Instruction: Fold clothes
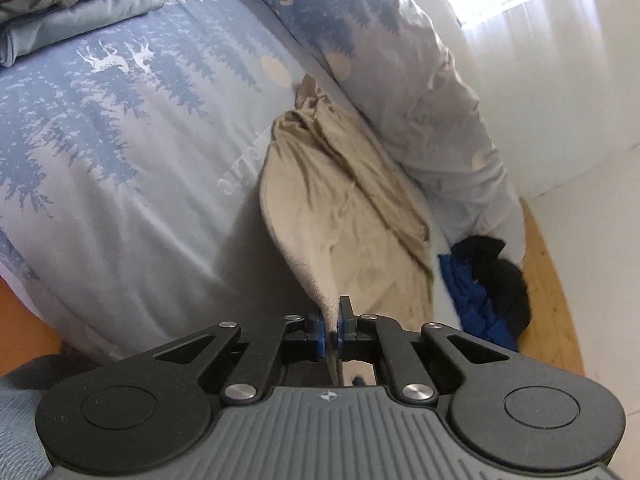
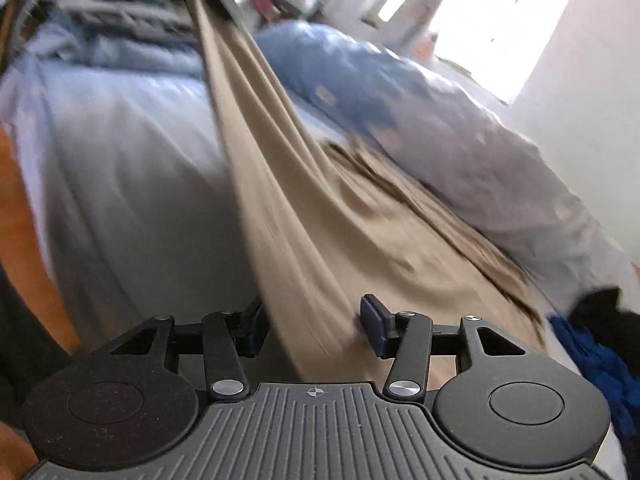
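Folded stack: at my far left on the bedsheet [image 1: 132, 168], a pile of grey folded clothes [image 1: 80, 4] sits squared off; I judge that part of the job finished.
Left tongs: my left gripper [image 1: 331, 338] is pinched tight on an edge of the beige garment [image 1: 352, 208], which runs from the pads out across the bed toward the duvet [image 1: 404, 76].
Beige garment: bunched and creased, lying partly on the sheet and against the duvet; in the right wrist view it stretches as a long band [image 2: 280, 184] up toward the top of the picture. Not folded yet, by my reckoning.
Right tongs: my right gripper [image 2: 314, 326] stands about half wide, the cloth passing between the fingers but not squeezed; the view is blurred.
Still waiting: a blue and black heap [image 1: 488, 288] lies at the bed's right edge, unfolded.
Progress: some done; this piece needs spreading flat and folding, then the heap.
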Tool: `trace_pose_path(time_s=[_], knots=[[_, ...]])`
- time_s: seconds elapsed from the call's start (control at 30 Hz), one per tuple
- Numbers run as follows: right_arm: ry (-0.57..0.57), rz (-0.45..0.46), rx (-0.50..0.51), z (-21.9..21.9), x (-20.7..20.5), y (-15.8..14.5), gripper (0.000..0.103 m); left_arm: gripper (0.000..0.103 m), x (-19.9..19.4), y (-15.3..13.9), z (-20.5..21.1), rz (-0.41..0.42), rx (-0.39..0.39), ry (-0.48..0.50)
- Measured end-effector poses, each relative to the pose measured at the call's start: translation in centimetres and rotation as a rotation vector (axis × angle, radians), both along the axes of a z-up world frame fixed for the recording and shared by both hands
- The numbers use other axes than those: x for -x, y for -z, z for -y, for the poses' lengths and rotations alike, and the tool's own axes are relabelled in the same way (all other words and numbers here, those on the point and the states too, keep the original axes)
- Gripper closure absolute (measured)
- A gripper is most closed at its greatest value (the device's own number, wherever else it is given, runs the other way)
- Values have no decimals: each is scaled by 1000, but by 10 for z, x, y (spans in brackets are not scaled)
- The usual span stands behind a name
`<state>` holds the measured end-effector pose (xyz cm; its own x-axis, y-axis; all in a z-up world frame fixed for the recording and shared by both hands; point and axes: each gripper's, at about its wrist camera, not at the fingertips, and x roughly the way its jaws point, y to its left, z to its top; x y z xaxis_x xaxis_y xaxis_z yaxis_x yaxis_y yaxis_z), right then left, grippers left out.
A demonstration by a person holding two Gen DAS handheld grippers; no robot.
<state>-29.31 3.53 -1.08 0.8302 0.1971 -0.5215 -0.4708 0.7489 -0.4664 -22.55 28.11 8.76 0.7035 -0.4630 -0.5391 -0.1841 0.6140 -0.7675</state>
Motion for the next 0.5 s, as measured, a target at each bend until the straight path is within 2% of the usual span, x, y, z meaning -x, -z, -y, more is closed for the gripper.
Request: trace_pose_path(time_s=[0.2, 0.5], knots=[[110, 16, 49, 43, -10, 14, 50, 94, -8, -17, 5, 35, 24, -42], [273, 15, 129, 123, -23, 23, 50, 94, -9, -18, 8, 29, 42, -80]])
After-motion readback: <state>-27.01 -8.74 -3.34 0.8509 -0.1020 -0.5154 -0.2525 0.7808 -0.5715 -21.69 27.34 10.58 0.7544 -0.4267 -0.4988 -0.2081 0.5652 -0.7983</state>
